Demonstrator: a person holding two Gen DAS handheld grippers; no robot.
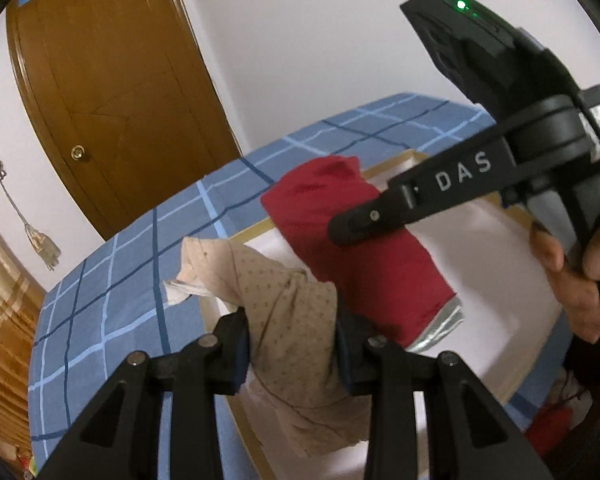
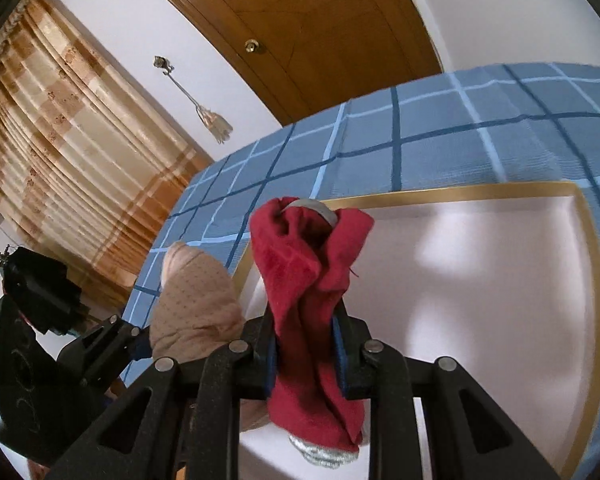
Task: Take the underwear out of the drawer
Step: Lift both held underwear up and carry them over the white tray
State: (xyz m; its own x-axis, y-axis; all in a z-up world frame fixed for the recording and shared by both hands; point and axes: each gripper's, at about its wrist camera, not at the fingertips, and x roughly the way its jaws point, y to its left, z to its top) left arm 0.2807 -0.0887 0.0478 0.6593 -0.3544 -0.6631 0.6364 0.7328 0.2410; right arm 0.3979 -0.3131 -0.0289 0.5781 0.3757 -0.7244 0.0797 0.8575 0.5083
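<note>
My left gripper (image 1: 294, 344) is shut on beige dotted underwear (image 1: 288, 312), which bunches up between its blue pads and hangs below them. My right gripper (image 2: 306, 350) is shut on red underwear (image 2: 312, 280) with a silver-grey waistband showing at top and bottom. In the left wrist view the red underwear (image 1: 364, 248) hangs to the right, clamped in the right gripper's black fingers (image 1: 364, 220), with a hand (image 1: 576, 272) on its handle. In the right wrist view the beige underwear (image 2: 196, 304) sits at left. Both pieces hang above a white tray (image 2: 480, 280) with a gold rim.
The white tray (image 1: 500, 264) lies on a bed with a blue checked cover (image 2: 440, 136). Behind the bed are a brown wooden door (image 1: 112, 92), a white wall with a hook and tassel (image 2: 216, 120), and beige curtains (image 2: 60, 152) at left.
</note>
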